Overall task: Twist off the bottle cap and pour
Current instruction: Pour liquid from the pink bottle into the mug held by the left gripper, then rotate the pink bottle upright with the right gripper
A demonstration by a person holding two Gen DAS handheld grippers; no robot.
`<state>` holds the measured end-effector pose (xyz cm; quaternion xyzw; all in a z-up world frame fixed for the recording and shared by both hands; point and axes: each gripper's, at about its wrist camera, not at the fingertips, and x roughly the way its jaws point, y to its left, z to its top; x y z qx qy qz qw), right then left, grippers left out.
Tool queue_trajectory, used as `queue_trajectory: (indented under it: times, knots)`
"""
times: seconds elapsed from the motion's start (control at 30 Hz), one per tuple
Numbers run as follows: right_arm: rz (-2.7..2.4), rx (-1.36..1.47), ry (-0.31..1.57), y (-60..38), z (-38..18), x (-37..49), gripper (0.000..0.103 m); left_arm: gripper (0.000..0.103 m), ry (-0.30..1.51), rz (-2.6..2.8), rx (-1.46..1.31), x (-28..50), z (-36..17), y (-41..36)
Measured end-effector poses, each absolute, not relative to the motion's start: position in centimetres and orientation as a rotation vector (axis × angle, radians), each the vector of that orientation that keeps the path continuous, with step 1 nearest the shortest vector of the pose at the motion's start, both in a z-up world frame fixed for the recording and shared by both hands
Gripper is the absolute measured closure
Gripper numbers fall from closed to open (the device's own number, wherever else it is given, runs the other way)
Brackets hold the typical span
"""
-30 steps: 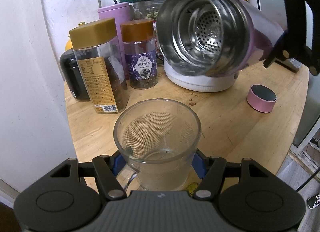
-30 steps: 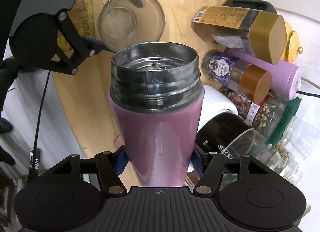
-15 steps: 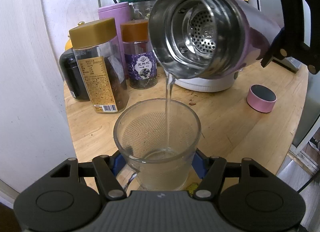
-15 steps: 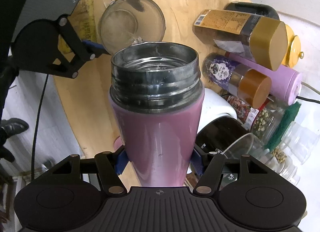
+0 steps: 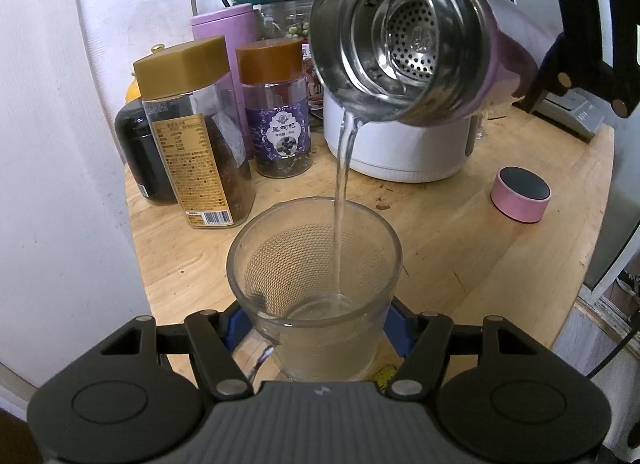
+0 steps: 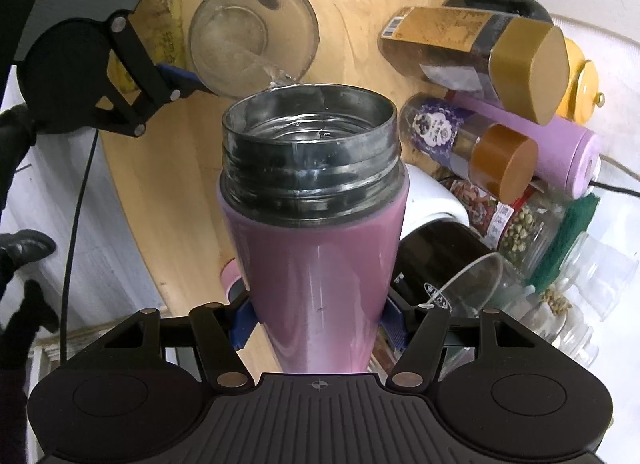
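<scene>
My right gripper (image 6: 318, 318) pinches the pink flask (image 6: 316, 256), tilted above the glass mug (image 5: 314, 288). A thin stream of water (image 5: 342, 192) falls into the mug, which my left gripper (image 5: 316, 332) clamps near the table's (image 5: 460, 248) front edge. The pink cap (image 5: 520, 194) sits far right, probably upside down.

Left gripper (image 5: 316, 320): matte black linkage arms, silver rivets, blue fingers (image 5: 400, 334), ribbed grey housing. Right gripper (image 6: 318, 322): identical build, crosshair mark on housing.
</scene>
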<state>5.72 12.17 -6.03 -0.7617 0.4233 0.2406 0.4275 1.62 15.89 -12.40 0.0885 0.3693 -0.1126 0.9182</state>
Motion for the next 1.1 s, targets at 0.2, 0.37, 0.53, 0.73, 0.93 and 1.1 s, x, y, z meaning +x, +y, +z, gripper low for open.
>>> queue_trajectory:
  times: [0.2,0.37,0.53,0.73,0.93,1.1]
  knots:
    - [0.602,-1.894,1.067,12.1,-6.2,5.9,0.04,0.035,0.757,-0.235,0.18,1.6,-12.4,16.0]
    - [0.606,-1.871,1.075,12.2,-6.2,6.1,0.04,0.035,0.757,-0.237,0.182,1.7,-12.4,16.0]
    - [0.611,-1.85,1.073,12.2,-6.1,6.2,0.04,0.035,0.762,-0.237,0.183,1.8,-12.3,16.0]
    - [0.627,-1.794,1.089,12.1,-6.0,6.1,0.04,0.035,0.769,-0.236,0.183,1.9,-12.2,16.0]
    - [0.642,-1.73,1.09,11.8,-6.0,6.0,0.04,0.034,0.766,-0.23,0.192,1.9,-12.3,15.8]
    - [0.655,-1.648,1.083,11.3,-5.6,6.2,0.04,0.034,0.776,-0.22,0.194,2.0,-12.2,15.6]
